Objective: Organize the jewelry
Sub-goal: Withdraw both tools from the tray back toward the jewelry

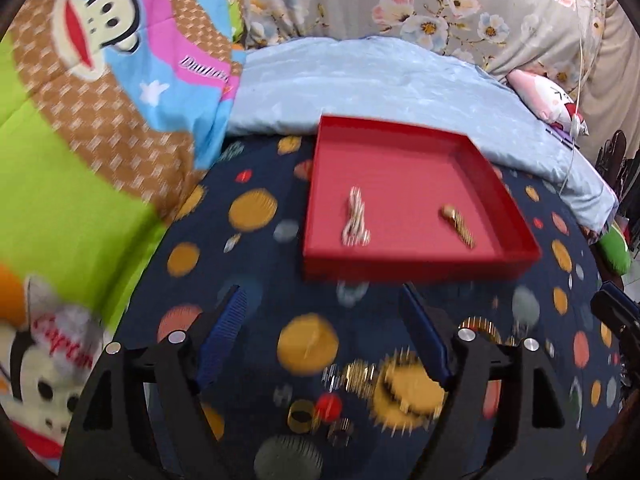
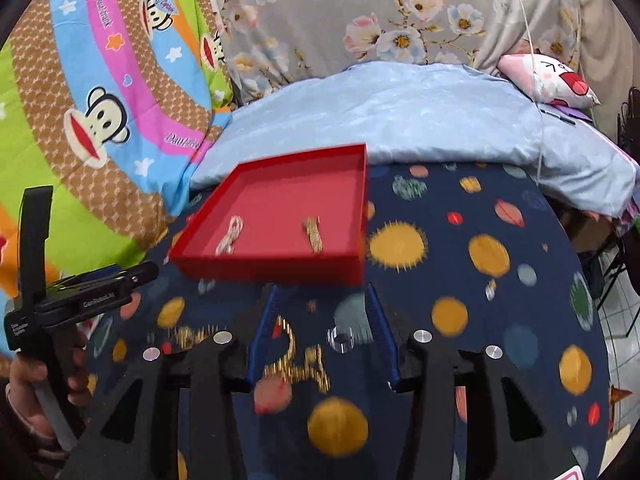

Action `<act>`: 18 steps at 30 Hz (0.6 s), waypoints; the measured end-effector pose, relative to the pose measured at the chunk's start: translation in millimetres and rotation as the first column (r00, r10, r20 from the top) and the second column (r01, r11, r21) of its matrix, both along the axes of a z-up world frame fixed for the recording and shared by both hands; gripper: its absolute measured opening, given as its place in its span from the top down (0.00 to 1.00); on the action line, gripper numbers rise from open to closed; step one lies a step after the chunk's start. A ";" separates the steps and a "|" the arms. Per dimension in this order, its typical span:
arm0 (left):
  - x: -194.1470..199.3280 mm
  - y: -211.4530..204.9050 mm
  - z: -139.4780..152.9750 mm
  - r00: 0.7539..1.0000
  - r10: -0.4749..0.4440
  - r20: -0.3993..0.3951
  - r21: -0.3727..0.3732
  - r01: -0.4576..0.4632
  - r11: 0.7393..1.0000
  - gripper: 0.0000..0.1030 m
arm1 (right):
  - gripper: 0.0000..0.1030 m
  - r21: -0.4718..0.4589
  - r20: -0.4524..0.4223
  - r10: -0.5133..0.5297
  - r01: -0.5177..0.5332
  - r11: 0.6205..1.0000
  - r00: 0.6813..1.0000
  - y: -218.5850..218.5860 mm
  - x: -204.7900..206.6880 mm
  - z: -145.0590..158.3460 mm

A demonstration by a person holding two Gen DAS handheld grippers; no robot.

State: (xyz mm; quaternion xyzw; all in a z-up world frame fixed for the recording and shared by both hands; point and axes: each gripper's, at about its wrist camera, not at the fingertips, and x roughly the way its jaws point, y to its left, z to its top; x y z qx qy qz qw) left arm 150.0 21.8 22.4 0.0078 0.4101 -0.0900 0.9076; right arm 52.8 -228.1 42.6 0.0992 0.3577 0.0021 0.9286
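Note:
A red tray (image 1: 420, 270) (image 2: 272, 270) lies on the dark planet-print bedsheet. In it are a silver chain (image 1: 355, 218) (image 2: 229, 236) on the left and a gold piece (image 1: 459, 222) (image 2: 314, 234) on the right. My left gripper (image 1: 324, 312) is open and empty, in front of the tray; a blurred gold chain (image 1: 360, 376) lies on the sheet between its fingers. My right gripper (image 2: 322, 308) is open and empty, just in front of the tray; a gold chain (image 2: 298, 364) and a clear ring (image 2: 341, 338) lie between its fingers.
A monkey-print quilt (image 1: 80, 120) (image 2: 100, 100) is on the left. A light blue blanket (image 1: 380, 84) (image 2: 420, 108) and floral pillows (image 2: 360, 12) lie behind the tray. A pink plush (image 2: 552, 80) sits far right. The left gripper's body (image 2: 72, 300) shows at the right view's left edge.

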 end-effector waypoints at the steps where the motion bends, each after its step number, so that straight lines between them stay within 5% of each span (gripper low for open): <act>1: -16.1 5.8 -6.1 1.000 0.001 -0.016 0.006 -0.001 1.000 0.27 | 0.57 -0.004 -0.008 0.003 -0.003 1.000 1.000 1.8 -9.3 -2.8; 8: -91.2 33.6 -38.5 0.993 0.029 -0.117 0.040 -0.024 0.999 0.27 | 0.57 0.035 -0.063 0.018 -0.016 0.999 0.998 10.5 -72.0 -21.8; 18: -133.1 35.8 -61.4 0.983 0.037 -0.179 0.032 -0.031 0.999 0.27 | 0.56 0.058 -0.143 0.076 -0.068 0.996 0.987 38.9 -105.0 -44.1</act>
